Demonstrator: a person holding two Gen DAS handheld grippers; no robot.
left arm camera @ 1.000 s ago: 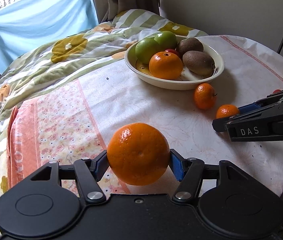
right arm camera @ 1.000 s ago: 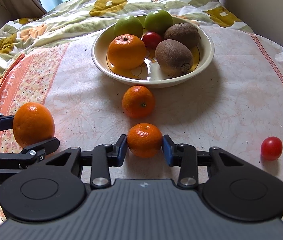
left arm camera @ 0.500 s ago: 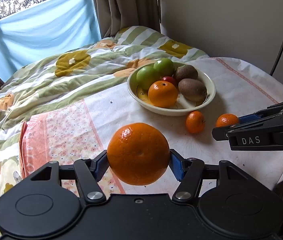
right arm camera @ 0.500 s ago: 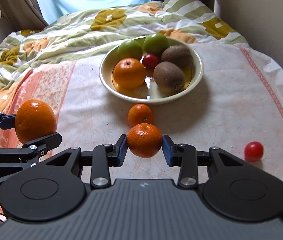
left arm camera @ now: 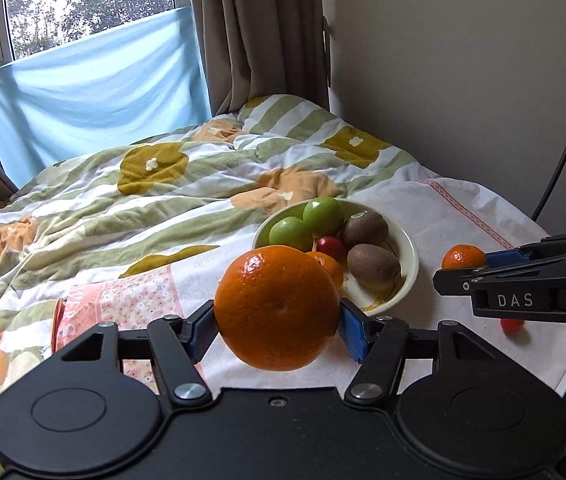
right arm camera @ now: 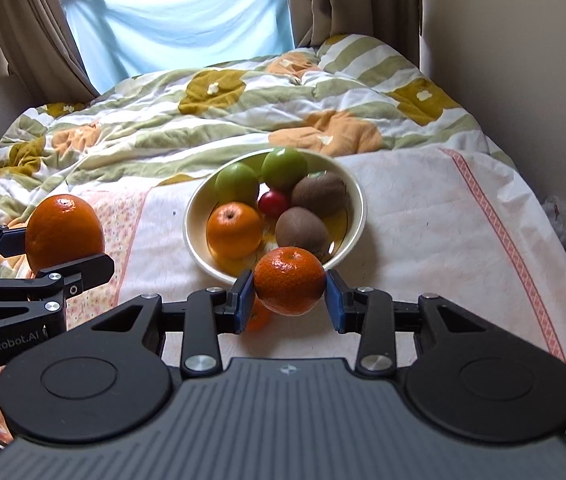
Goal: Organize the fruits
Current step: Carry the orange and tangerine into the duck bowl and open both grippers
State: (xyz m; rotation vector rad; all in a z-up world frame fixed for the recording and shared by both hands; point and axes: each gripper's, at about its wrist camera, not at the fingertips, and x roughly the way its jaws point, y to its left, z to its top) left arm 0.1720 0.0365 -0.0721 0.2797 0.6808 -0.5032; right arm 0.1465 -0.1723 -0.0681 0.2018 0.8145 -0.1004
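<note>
My left gripper is shut on a large orange and holds it in the air in front of the cream bowl. It shows at the left of the right wrist view. My right gripper is shut on a small mandarin, lifted above the table near the bowl's front rim. The bowl holds two green apples, two kiwis, an orange and a small red fruit. Another mandarin lies on the table, mostly hidden under my right gripper.
A small red tomato lies on the white tablecloth near the right edge. A striped flowered quilt covers the bed behind the table. A wall stands to the right, a window with curtains at the back.
Both grippers have risen higher with their fruit. The right gripper lifted its mandarin off the table; the view now looks down on the bowl from farther back.
</note>
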